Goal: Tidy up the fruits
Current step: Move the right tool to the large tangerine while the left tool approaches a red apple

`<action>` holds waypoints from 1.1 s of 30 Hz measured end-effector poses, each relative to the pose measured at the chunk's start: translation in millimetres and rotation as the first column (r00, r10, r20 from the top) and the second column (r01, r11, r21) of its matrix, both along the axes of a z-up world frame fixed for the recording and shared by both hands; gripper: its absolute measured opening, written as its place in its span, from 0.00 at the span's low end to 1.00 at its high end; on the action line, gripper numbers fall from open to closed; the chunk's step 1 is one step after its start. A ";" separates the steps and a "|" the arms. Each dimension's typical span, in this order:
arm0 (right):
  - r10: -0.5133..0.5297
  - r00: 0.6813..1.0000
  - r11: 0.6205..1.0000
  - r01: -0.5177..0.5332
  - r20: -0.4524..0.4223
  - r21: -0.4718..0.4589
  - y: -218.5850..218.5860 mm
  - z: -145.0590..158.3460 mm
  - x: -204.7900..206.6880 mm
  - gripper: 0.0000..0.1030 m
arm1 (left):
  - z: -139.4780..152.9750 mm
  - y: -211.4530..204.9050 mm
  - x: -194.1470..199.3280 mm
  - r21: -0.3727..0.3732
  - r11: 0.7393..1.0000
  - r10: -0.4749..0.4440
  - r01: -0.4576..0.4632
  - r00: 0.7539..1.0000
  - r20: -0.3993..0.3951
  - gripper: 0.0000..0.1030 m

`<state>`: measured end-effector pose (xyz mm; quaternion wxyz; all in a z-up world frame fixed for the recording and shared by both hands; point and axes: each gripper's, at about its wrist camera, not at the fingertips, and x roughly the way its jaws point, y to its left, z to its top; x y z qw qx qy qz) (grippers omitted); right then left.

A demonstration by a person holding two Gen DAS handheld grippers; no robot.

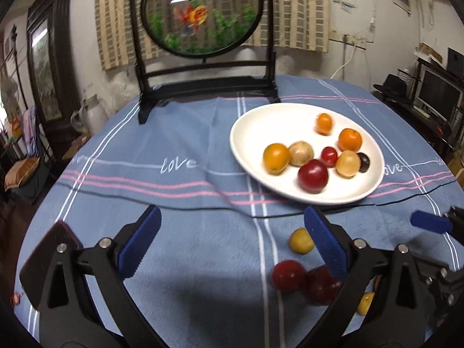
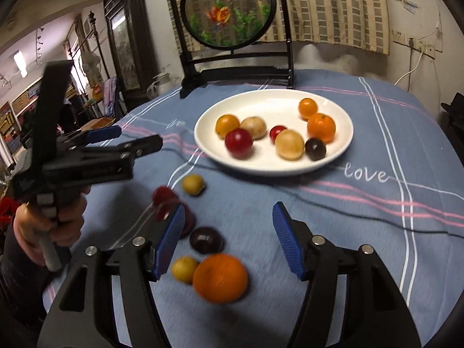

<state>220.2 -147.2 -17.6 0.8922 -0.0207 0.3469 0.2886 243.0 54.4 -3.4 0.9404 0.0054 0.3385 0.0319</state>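
Both tongs are spread and hold nothing: right tongs (image 2: 229, 239) hang over the orange (image 2: 219, 277), left tongs (image 1: 232, 243) nearby. Lower squarely, straddle the orange, close gently. It is round, no long axis; it lies on the table (image 2: 333, 226), nearer than the plate (image 2: 203, 142).

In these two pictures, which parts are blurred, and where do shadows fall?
Right wrist view: the big orange and red fruit near the jaws are smeared; the plate is sharper. Left wrist view: a dark shadow lies on the cloth between the jaws.
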 end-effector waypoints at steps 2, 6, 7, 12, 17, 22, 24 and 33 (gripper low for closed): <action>0.002 1.000 1.000 -0.002 -0.002 -0.023 1.6 -2.3 -5.2 0.62 | -4.3 3.0 -1.3 -0.011 1.000 0.011 -0.011 1.000 -0.011 0.98; 0.031 0.998 0.998 -0.034 -0.048 -0.049 3.3 -8.2 -13.0 0.62 | -7.0 8.4 -4.4 -0.020 0.999 0.031 -0.032 0.999 -0.020 0.98; 0.034 0.997 0.998 -0.037 -0.064 -0.049 2.6 -9.5 -12.5 0.62 | -6.8 9.1 -4.9 -0.023 0.999 0.034 -0.034 0.999 -0.020 0.98; 0.027 0.992 0.998 -0.034 -0.126 -0.054 -4.4 -18.5 -14.0 0.62 | -8.1 14.0 -9.5 -0.053 0.998 0.029 -0.031 0.999 -0.024 0.98; 0.032 0.990 0.996 -0.042 -0.140 -0.073 -3.9 -23.5 -18.4 0.62 | -9.4 13.5 -7.4 -0.051 0.998 0.030 -0.032 0.999 -0.036 0.98; 0.043 0.986 0.994 -0.058 -0.160 -0.090 -1.0 -28.7 -20.7 0.53 | -10.5 11.2 -9.8 -0.040 0.999 0.024 -0.025 0.999 -0.035 0.98; 0.048 0.984 0.994 -0.063 -0.170 -0.086 -1.3 -30.5 -20.4 0.50 | -10.7 10.5 -11.4 -0.033 0.999 0.022 -0.023 0.999 -0.031 0.98; 0.052 0.980 0.995 -0.068 -0.191 -0.076 -2.4 -33.9 -19.1 0.45 | -14.2 11.3 -13.9 -0.022 0.999 0.023 -0.024 0.999 -0.039 0.98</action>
